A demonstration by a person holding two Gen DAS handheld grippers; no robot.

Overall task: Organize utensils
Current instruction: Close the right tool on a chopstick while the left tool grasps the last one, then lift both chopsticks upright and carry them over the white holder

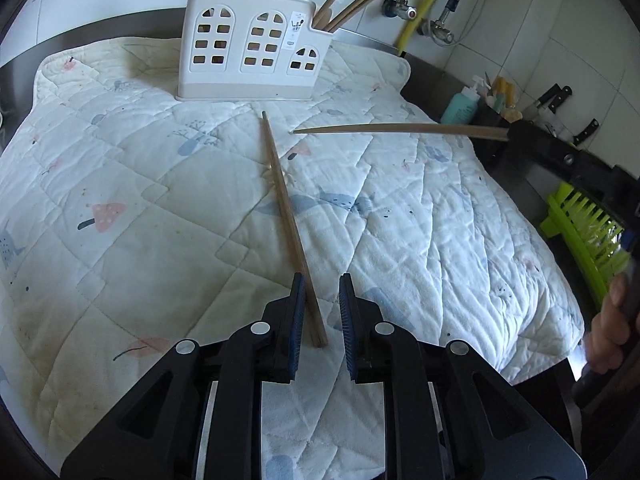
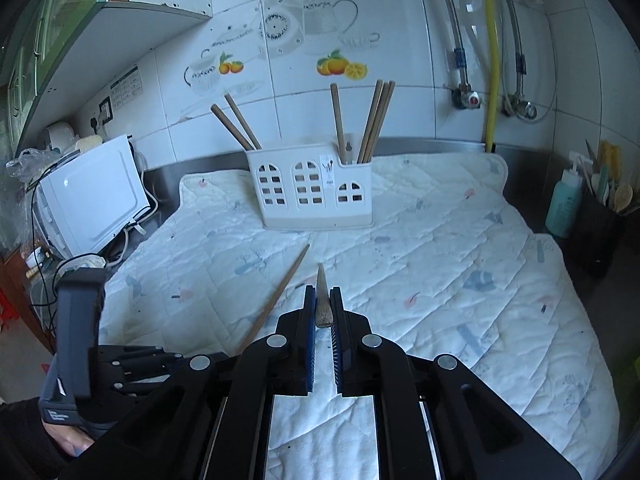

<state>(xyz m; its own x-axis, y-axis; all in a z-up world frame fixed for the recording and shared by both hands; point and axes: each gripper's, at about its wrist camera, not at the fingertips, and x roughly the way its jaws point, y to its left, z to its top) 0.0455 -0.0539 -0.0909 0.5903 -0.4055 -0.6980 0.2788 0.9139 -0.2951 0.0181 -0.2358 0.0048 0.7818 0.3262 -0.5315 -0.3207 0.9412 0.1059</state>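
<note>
A white utensil holder (image 1: 248,40) with window cut-outs stands at the back of the quilted cloth (image 1: 160,200), with several wooden chopsticks upright in it. One chopstick (image 1: 286,208) lies flat on the cloth, its near end between the fingers of my left gripper (image 1: 322,280). The jaws stand slightly apart; the stick rests beside the left pad, clear of the right one. My right gripper (image 2: 322,289) is shut on a second chopstick (image 2: 320,280), held above the cloth with its thin end toward the holder (image 2: 316,188). In the left wrist view the held chopstick (image 1: 400,128) reaches in from the right.
A white microwave (image 2: 92,200) with cables sits left of the cloth. At the right are a teal bottle (image 2: 564,204), a black pot of spoons (image 2: 600,232), knives (image 1: 556,100) and a green dish rack (image 1: 580,240). Pipes run down the tiled wall.
</note>
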